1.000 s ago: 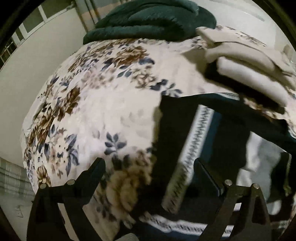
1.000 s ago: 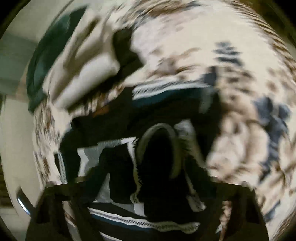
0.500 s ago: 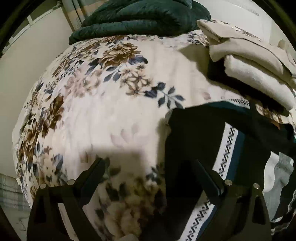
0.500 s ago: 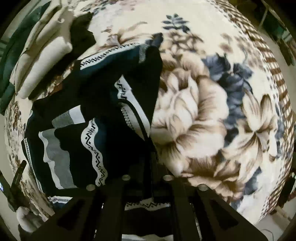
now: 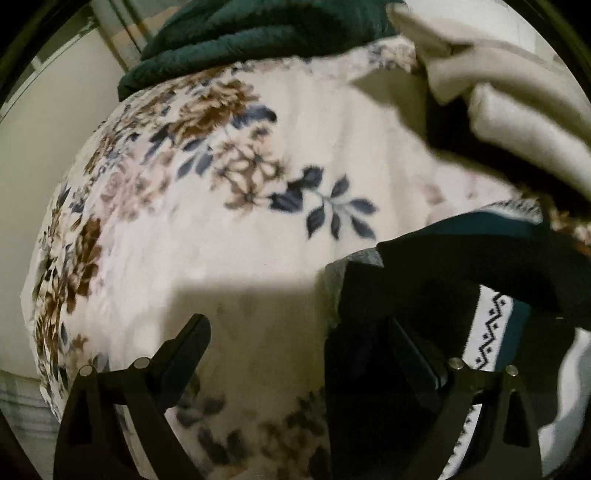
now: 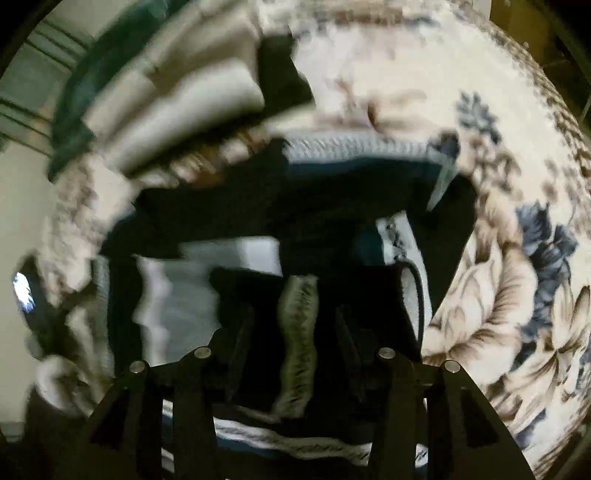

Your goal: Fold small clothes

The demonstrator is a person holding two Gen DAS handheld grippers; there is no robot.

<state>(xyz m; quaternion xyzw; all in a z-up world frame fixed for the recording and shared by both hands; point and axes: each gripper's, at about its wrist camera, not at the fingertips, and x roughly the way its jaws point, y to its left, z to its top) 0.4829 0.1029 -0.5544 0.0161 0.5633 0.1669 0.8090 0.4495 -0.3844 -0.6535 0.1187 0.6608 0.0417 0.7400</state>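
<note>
A small dark navy garment with white zigzag bands and grey stripes lies on the floral blanket. It also shows at the right of the left wrist view. My left gripper is open and empty; its left finger is over bare blanket and its right finger over the garment's left edge. My right gripper hovers over the middle of the garment with its fingers apart and a patterned band between them. The right wrist view is blurred.
A stack of folded beige clothes lies beyond the garment, also in the right wrist view. A dark green quilt sits at the far end. The blanket drops off at its left edge to a pale floor.
The right gripper was shut on a fold of the garment half a second ago; its fingers now stand apart and the view has swung over the garment. The left gripper drifted left and stayed open.
</note>
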